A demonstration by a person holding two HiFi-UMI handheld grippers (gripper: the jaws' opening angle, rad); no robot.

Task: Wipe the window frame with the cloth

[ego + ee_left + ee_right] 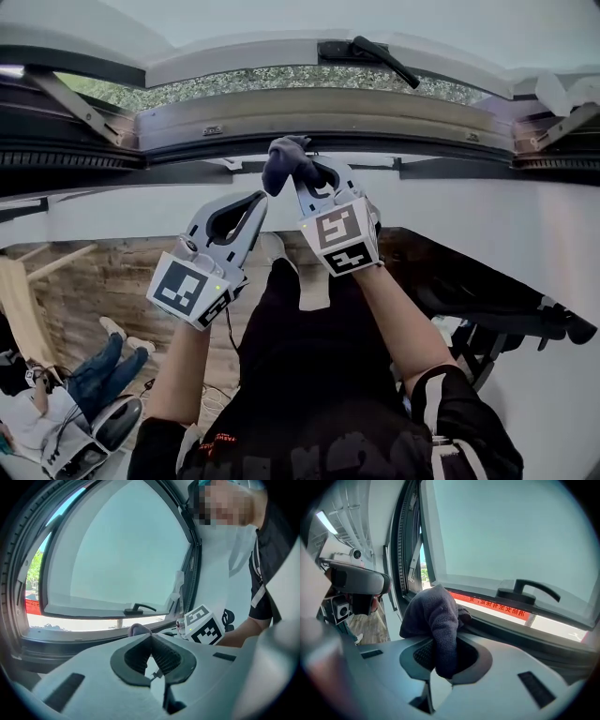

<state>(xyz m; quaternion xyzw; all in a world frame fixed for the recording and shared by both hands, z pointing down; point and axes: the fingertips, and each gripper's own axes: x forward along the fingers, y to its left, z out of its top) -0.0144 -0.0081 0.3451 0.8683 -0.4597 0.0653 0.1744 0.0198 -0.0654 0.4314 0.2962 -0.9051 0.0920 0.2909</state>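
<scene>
Gripping cloth with right gripper at frame; holding left gripper closed, empty. Could lose cloth to wiping drag: only one fold pinched.

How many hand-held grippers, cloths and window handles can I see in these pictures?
Hand-held grippers: 2 (left hand-held gripper, right hand-held gripper)
Cloth: 1
Window handle: 1
Total: 4

sleeve: black, white stripes | hand-held grippers: grey, marker cubes
</scene>
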